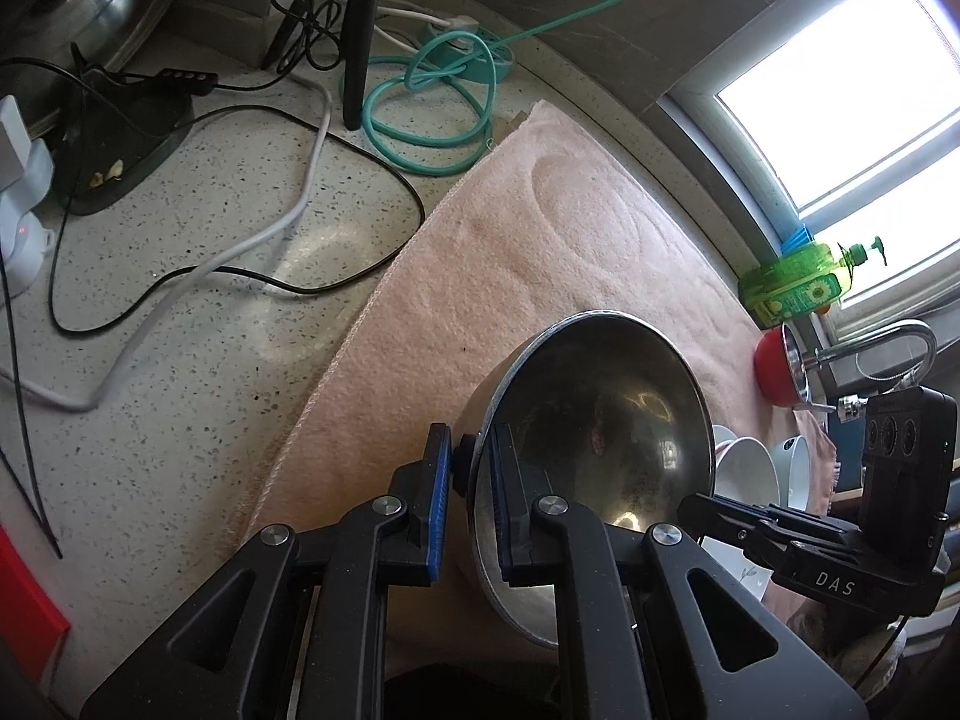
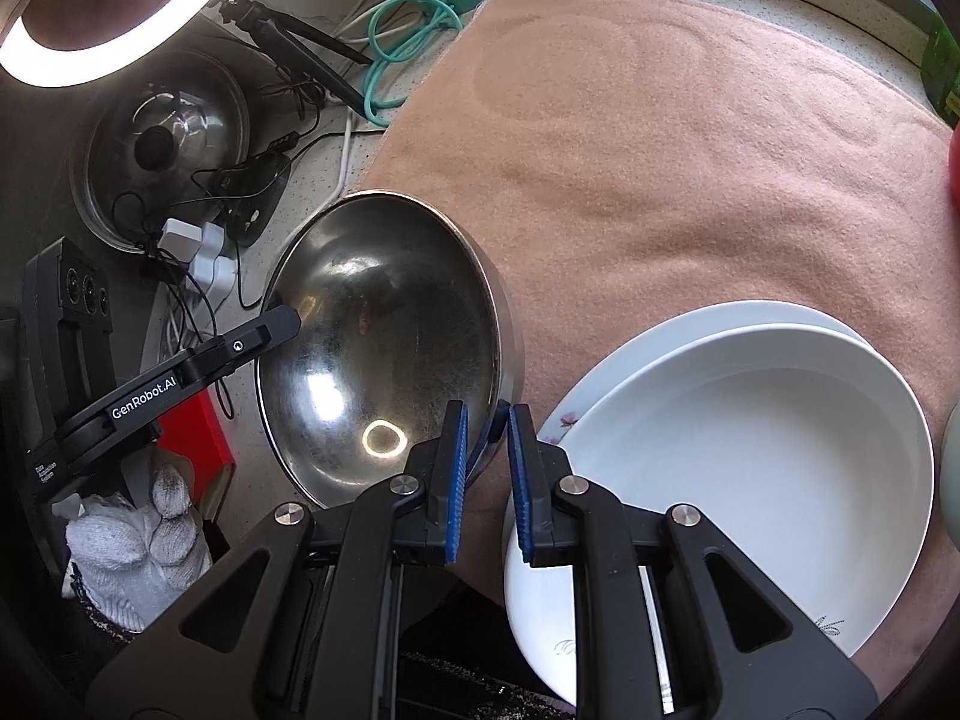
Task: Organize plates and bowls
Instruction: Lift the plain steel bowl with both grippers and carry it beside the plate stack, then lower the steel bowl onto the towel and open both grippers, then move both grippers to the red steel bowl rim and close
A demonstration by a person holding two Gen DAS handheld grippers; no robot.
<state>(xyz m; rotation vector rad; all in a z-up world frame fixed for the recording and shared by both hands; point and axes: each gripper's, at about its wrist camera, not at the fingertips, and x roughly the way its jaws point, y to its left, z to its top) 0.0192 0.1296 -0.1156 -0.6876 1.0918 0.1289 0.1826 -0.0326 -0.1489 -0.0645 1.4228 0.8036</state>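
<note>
**Steel bowl held on edge by both tools**

While it is clamped at two points of its rim, the steel bowl stands tilted over the pink towel, its opening turned up and toward the two cameras, its underside toward the towel; whether the underside touches the cloth cannot be told. Being round, it has no long axis; the rim plane leans steeply. The left tool is closed on the rim, one blue pad inside the bowl, one outside. The right tool grips the opposite side of the rim, pads nearly together with the thin steel edge between them.

Just beside the bowl on the towel lie white dishes, one deep dish nested in a wider plate. A red-bodied pot sits farther along, near a green soap bottle by the window. The speckled bench carries loose cables and a teal hose. A gloved hand holds the left tool.
</note>
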